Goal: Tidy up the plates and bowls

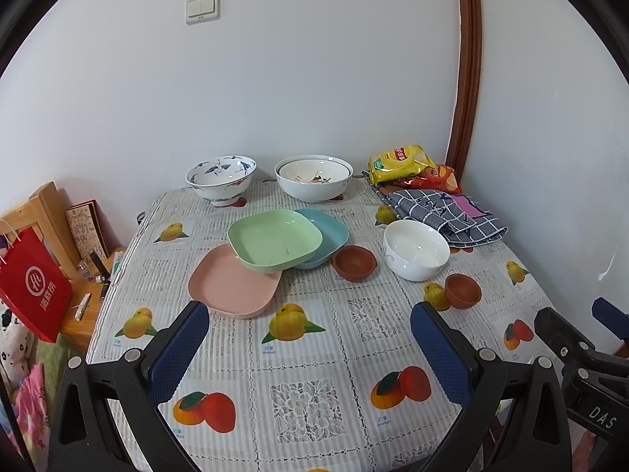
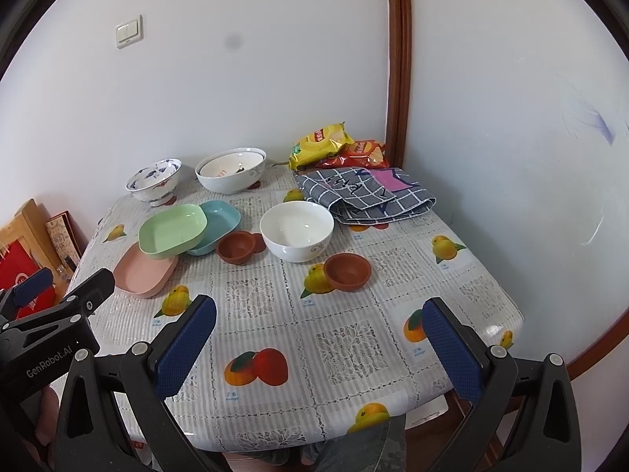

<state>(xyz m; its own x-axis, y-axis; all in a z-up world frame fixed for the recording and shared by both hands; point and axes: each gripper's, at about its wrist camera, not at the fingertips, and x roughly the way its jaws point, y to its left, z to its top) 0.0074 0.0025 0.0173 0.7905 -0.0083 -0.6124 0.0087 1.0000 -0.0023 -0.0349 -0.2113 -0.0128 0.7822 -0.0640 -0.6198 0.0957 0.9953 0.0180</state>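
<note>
Counter [image 1: 314, 354] covered by a glossy cloth printed with fruit pictures and lace-pattern squares, set into a corner of white walls; a brown wooden door frame [image 1: 468, 78] rises at the corner and a double light switch [image 1: 202, 8] sits on the back wall. At mid-counter, three square plates overlap: green plate [image 1: 275, 242] on top, leaning on the pink plate [image 1: 236, 281] nearer the camera and the blue plate [image 1: 330, 236] behind it. Just right of the blue plate stands a small brown bowl [image 1: 354, 262]; a plain white bowl [image 1: 416, 249] is next, and a second brown bowl [image 1: 462, 291] lies nearer the front edge. Along the back wall stand a blue-patterned footed bowl [image 1: 221, 181] and two nested white bowls [image 1: 313, 177]. In the far right corner, snack bags [image 1: 401, 163] rest behind a folded checked cloth [image 1: 444, 214]. Left of the counter, a wooden stand [image 1: 51, 212] holds a red paper bag [image 1: 33, 287] and small items. Left gripper [image 1: 310, 344] and right gripper [image 2: 320, 340] both hover over the near edge, fingers spread wide and holding nothing, well apart from all the dishes. Below the counter edge in the right wrist view, part of a person's clothing [image 2: 354, 448] shows.
</note>
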